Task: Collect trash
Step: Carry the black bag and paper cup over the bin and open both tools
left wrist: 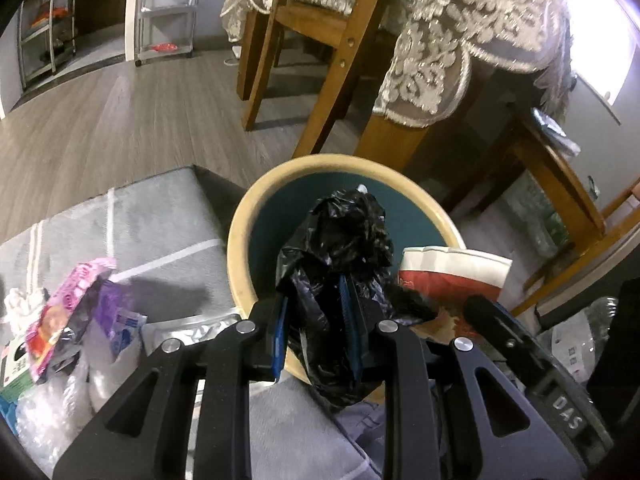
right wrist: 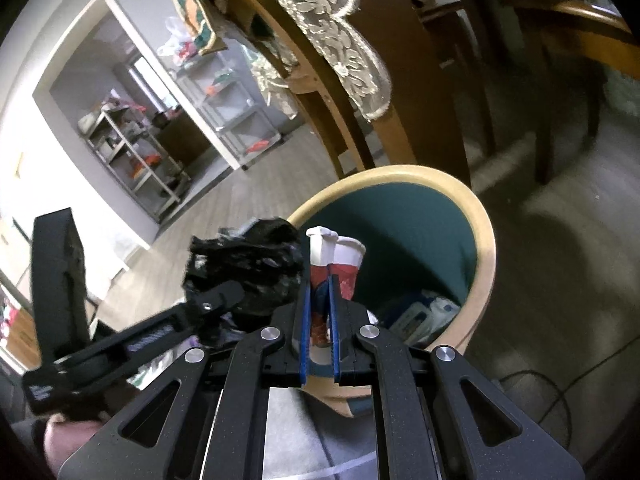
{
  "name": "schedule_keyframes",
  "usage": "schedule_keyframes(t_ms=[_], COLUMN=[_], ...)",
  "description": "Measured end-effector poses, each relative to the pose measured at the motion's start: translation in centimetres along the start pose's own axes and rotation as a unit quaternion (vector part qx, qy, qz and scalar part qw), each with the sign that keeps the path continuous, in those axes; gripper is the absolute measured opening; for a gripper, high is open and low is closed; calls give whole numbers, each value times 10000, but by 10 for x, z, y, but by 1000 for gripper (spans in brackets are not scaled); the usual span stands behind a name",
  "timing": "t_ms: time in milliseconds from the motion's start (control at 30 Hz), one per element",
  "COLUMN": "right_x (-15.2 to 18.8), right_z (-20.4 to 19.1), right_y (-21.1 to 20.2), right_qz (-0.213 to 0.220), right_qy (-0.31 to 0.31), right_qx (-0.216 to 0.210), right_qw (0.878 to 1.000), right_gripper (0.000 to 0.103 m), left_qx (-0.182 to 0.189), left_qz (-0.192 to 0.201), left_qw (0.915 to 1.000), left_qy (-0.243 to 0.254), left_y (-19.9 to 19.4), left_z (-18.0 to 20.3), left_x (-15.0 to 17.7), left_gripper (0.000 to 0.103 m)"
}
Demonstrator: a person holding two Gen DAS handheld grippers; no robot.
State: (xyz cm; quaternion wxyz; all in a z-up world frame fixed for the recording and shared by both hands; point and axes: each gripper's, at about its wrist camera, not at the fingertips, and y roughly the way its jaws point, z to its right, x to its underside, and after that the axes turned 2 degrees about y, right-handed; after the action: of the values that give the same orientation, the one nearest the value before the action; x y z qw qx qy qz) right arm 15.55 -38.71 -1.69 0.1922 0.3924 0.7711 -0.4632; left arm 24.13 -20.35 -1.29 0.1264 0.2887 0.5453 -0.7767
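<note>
Showing bin (right wrist: 486, 248) contents: R wrist only.

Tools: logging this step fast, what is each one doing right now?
Left tool: closed on black bag.
Right tool: closed on red-and-white packet.

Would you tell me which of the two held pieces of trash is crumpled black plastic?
The black bag in the left gripper. The right gripper holds a flat red-and-white paper packet instead; both are over the bin.
</note>
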Motion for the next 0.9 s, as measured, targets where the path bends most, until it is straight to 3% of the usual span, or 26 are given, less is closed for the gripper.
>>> schedule_keyframes(t_ms=[233,633,767,900], right_x=[1,6,7,9], right_z=[6,17,19,19], right_y=[15,32,29,28], right_qz=[-163,-547,-503,-491], right_qy=[68,214,277,248], right_qx=[138,481,485,492], right_qw=[9997,9971,9972,9973], right_gripper=[10,11,25,26], left_qx=[2,139,183,161], left_qz=[-257,-167,-63,9], left_qw=[9996,9996,9997,9998], left_qy=[122,157,140,67], left_y=[24,13,2,-9], left_z=[5,5,3,-3], left_x=[3,3,2,2], left_gripper=[23,48,59,61])
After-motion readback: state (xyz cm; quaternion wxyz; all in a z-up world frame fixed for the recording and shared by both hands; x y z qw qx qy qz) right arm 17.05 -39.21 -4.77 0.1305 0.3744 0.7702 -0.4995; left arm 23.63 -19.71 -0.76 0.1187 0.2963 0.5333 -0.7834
